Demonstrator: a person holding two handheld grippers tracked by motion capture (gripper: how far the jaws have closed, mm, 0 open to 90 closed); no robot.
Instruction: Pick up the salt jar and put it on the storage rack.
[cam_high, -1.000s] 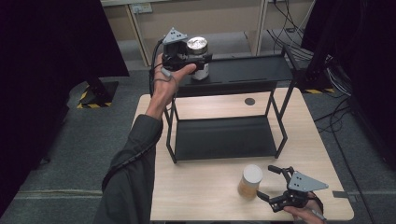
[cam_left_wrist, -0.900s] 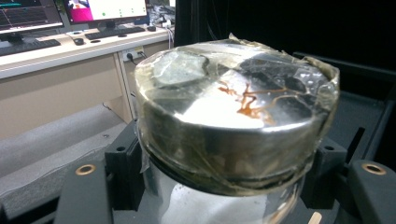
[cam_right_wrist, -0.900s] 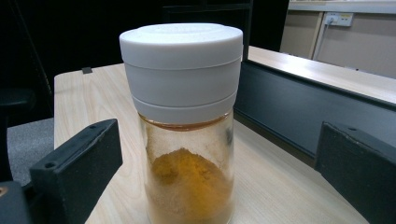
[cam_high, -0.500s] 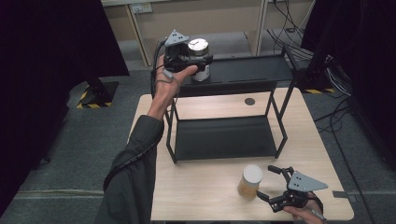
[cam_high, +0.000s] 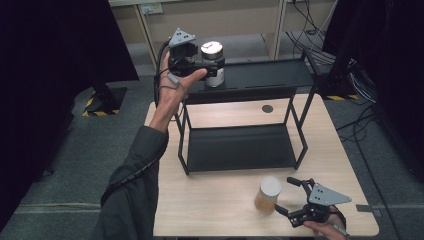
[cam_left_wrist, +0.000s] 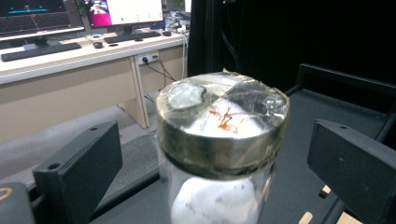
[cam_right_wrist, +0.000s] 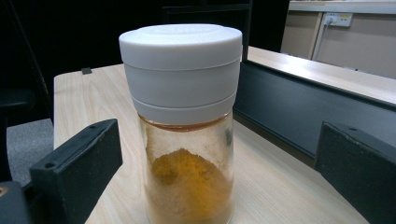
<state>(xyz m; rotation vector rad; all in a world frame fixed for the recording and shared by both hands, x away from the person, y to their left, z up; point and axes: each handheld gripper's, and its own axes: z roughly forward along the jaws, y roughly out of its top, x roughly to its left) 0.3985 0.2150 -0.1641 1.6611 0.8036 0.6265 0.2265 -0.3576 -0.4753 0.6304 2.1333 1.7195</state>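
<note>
A glass jar with a silver lid holds white powder and stands on the top shelf of a black two-tier rack. My left gripper reaches in from the left; its jaws have just been opening and now stand open on either side of the jar, with a gap on each side. On the wooden table, a white-lidded jar of yellow-orange powder stands near the front edge. My right gripper is open around it without touching.
The rack's lower shelf is bare. A small dark round hole marks the tabletop behind the rack. Desks with monitors lie beyond. Dark curtains hang at both sides, and cables lie on the floor at the right.
The left gripper's jaws have let go of the silver-lidded jar, which now stands free on the top shelf. The right gripper and its jar have not moved.
</note>
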